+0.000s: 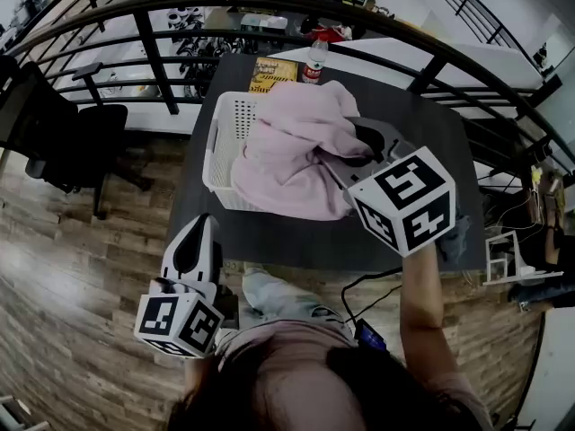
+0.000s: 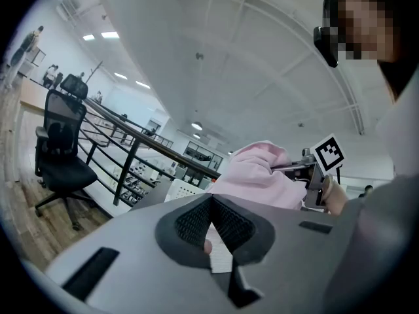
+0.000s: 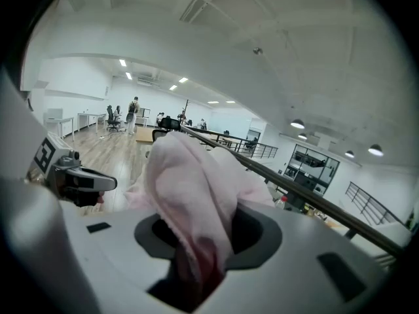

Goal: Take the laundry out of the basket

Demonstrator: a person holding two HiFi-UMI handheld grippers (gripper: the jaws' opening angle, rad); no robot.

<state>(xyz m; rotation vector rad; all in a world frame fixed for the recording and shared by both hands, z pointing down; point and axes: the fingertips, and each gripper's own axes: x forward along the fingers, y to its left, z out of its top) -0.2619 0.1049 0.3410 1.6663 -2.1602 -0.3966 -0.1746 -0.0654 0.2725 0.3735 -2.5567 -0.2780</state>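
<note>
Right tongs [image 1: 352,149] are clamped on the pink garment [image 1: 292,151], and the right gripper view leaves no doubt: a thick fold of the cloth is pinched between the jaws and billows up in front of the camera. From the head view the garment hangs in a bunched heap over the white laundry basket [image 1: 220,142], covering its right side and spilling across the near rim toward the dark desk [image 1: 296,233]. How much of the cloth lies inside the basket is hard to say, since the folds hide that part. The basket sits on the far left half of the desk, its perforated left wall showing. Left tongs [image 1: 199,236] are low at the desk's near left corner, off the edge and well apart from the basket; in the left gripper view the jaw tips meet in a point with nothing pinched between them, closed and empty. At the desk's far edge stand a water bottle [image 1: 314,61] and, just beside it, a yellow printed item [image 1: 272,72]. A black office chair [image 1: 81,142] stands on the wood floor to the left, and a dark railing [image 1: 269,3] curves behind the desk.
</note>
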